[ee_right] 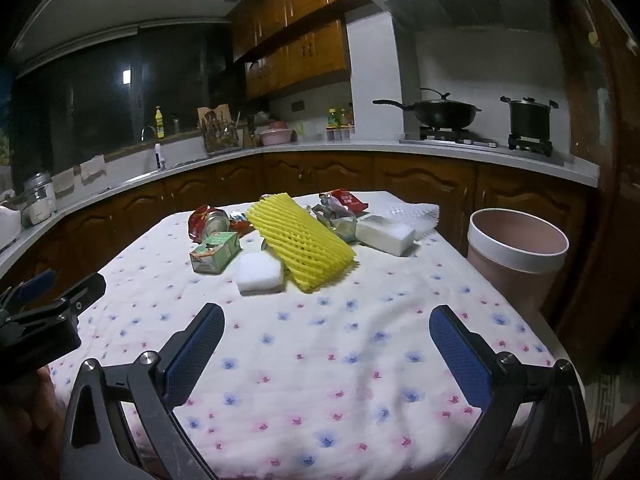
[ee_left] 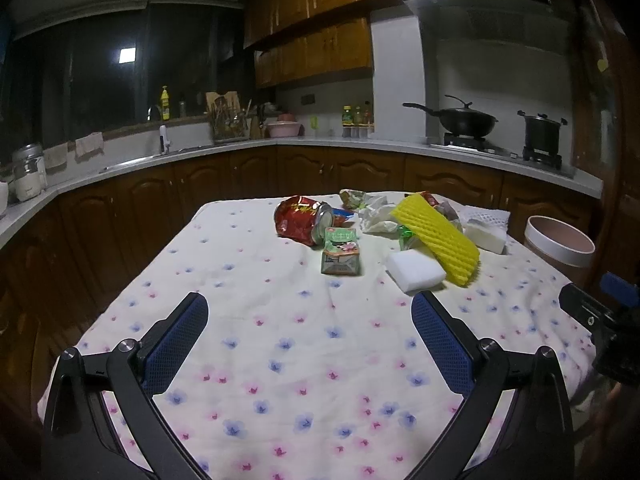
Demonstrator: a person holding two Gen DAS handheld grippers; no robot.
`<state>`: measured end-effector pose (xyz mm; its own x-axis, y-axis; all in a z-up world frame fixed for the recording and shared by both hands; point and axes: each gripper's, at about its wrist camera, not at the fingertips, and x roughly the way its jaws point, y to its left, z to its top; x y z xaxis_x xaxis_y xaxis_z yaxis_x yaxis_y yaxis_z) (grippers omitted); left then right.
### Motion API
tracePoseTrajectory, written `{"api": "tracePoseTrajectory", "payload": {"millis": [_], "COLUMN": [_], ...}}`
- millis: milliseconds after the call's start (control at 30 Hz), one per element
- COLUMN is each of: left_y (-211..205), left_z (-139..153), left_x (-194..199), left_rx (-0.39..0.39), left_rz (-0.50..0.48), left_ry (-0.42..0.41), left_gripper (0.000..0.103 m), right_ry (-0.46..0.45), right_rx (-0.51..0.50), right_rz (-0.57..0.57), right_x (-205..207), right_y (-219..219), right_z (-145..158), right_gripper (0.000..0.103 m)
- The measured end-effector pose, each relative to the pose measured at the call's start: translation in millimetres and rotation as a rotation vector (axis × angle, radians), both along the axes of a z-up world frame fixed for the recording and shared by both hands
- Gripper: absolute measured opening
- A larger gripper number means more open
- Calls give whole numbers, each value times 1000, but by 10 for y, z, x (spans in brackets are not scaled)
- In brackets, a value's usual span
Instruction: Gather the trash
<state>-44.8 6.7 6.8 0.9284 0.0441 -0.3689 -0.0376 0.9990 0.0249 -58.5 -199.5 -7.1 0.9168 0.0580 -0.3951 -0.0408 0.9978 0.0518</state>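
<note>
Both hand-held grippers hover low over the near end of the counter (ee_left: 256, 360), which is covered by a flowered cloth; the left hand-held gripper (ee_left: 310, 312) has its blue pads spread wide with nothing between them, and the right hand-held gripper (ee_right: 326, 322) is likewise spread and empty. The trash lies in a loose pile at the far end, well apart from both: a red can (ee_left: 300, 220) on its side, a green carton (ee_left: 340, 250) just in front of it, a white sponge (ee_right: 260, 272), a yellow foam net (ee_right: 298, 242) leaning across the heap, a white block (ee_right: 384, 234), and crumpled wrappers (ee_left: 374, 212) behind. The bin (ee_right: 516, 256) stands off the counter's right edge, near the pile. Nothing looks collected yet, so the task seems to be at its start. The risks come from the clutter: the foam net rests on other pieces, so pulling it could drag or scatter them, and the can may roll if nudged from the side. The soft net and thin wrappers could slip from a shallow pinch, and pads pressed too low may snag the cloth and shift the whole heap. A carry toward the bin could also drop short at the counter's edge.
</note>
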Motion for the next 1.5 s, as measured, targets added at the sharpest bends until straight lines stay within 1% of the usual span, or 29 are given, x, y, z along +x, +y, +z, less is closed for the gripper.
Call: {"api": "tracePoseTrajectory", "payload": {"millis": [433,1400,1433,1500], "left_y": [4,-76,-2,-6], "left_z": [-4,-46,-33,-34], "left_x": [-12,28,9,5], "left_rx": [-5,-1,-6,-5], "left_rz": [-7,-13,-20,-15], "left_ry": [-4,-2,-2,-3], "left_gripper": [103,103,103,103], "right_ry": [2,-12,-14,-15], "right_rx": [23,35,35,36], "right_rz": [11,24,24,22], "right_x": [2,-18,-22,-23], "right_y": [-25,-14,-16,-19], "right_z": [11,45,46,50], "right_gripper": [103,103,103,103]}}
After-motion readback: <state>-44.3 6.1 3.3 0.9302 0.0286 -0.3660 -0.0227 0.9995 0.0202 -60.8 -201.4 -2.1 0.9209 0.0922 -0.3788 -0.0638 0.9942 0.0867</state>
